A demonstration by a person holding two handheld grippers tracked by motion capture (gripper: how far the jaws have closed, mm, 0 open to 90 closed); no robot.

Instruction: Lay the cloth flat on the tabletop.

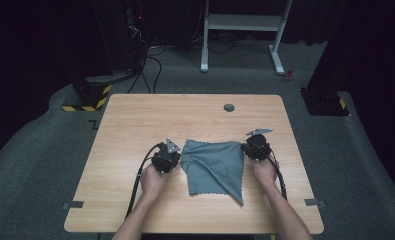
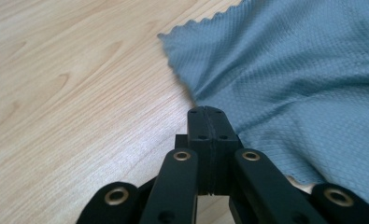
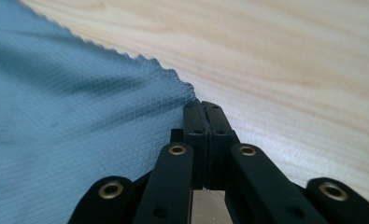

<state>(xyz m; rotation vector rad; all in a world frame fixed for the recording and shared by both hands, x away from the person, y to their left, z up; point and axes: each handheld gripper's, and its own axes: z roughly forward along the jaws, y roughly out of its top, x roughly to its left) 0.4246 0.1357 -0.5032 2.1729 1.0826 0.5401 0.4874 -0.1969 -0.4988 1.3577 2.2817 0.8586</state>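
Presently, grey cloth (image 1: 214,167) lay mid-bench (image 1: 135,125), left claw (image 2: 209,114) and right claw (image 3: 203,108) each pinching an upper edge; likely a fold beginning, needing both lifted together

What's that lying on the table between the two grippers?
A grey-blue cloth, seen in the high view. It stretches from the left gripper to the right gripper, rumpled, with one corner trailing toward the person. Each gripper's jaws look closed at its edge.
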